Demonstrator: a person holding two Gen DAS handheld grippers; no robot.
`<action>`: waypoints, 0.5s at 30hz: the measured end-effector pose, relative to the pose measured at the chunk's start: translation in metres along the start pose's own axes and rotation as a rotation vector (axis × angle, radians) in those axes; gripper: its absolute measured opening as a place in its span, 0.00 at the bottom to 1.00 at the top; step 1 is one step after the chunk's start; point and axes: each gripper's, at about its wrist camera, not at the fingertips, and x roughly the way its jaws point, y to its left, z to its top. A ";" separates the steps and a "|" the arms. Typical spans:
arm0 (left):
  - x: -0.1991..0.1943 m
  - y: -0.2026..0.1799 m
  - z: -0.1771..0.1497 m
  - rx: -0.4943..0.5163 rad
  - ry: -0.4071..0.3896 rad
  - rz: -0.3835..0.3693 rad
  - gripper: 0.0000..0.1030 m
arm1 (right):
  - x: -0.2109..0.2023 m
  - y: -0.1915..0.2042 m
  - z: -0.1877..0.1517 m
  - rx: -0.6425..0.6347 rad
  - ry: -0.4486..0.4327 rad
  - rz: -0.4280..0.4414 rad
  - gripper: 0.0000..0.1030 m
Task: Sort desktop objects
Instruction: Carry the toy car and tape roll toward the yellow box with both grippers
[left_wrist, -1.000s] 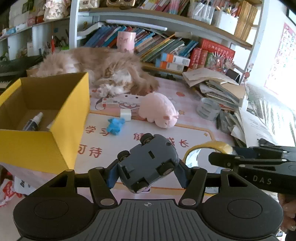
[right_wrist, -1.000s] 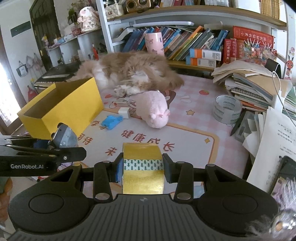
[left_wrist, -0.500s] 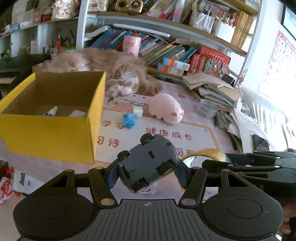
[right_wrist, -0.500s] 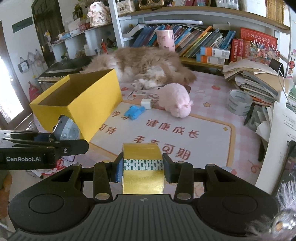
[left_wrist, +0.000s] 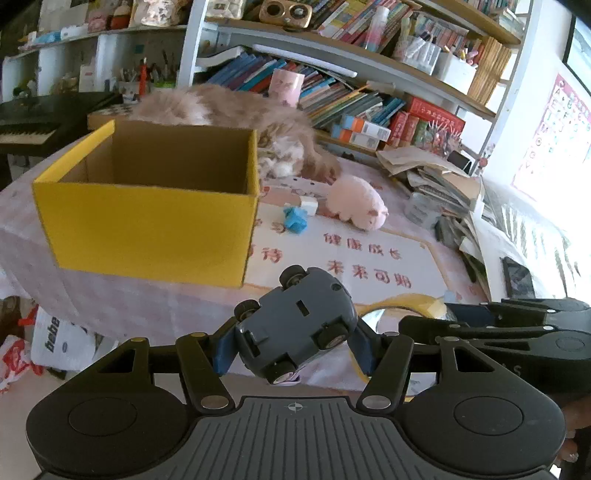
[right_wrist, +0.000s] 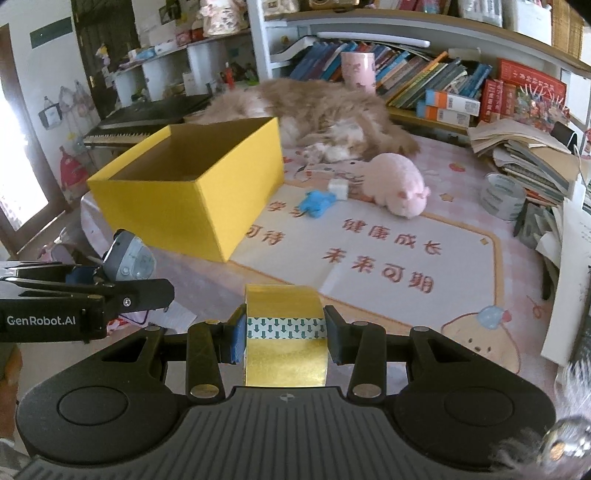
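My left gripper (left_wrist: 291, 349) is shut on a grey toy car (left_wrist: 295, 325), held underside up off the table's near edge. It also shows at the left of the right wrist view (right_wrist: 129, 254). My right gripper (right_wrist: 284, 334) is shut on a gold tape roll (right_wrist: 284, 332), seen edge-on beside the car (left_wrist: 402, 302). An open yellow cardboard box (left_wrist: 147, 221) (right_wrist: 192, 184) stands on the table's left side, ahead of both grippers; its inside is hidden from here.
A fluffy cat (right_wrist: 325, 110) lies behind the box. A pink plush toy (right_wrist: 399, 184), a blue toy (right_wrist: 314, 203), a small white cube (right_wrist: 338, 188) and a grey tape roll (right_wrist: 502, 194) sit on the mat. Stacked books and papers (right_wrist: 532, 155) fill the right edge.
Both grippers have pulled back and lower from the table with their objects still held. The box now looks farther off and its contents have dropped out of sight.
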 end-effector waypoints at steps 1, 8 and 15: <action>-0.003 0.004 -0.002 -0.001 0.002 -0.003 0.59 | 0.000 0.005 -0.001 -0.002 0.001 0.000 0.37; -0.026 0.029 -0.016 -0.012 -0.005 -0.003 0.59 | -0.002 0.043 -0.011 -0.016 0.009 0.008 0.37; -0.047 0.051 -0.029 -0.019 -0.007 0.001 0.59 | -0.003 0.077 -0.022 -0.026 0.016 0.024 0.37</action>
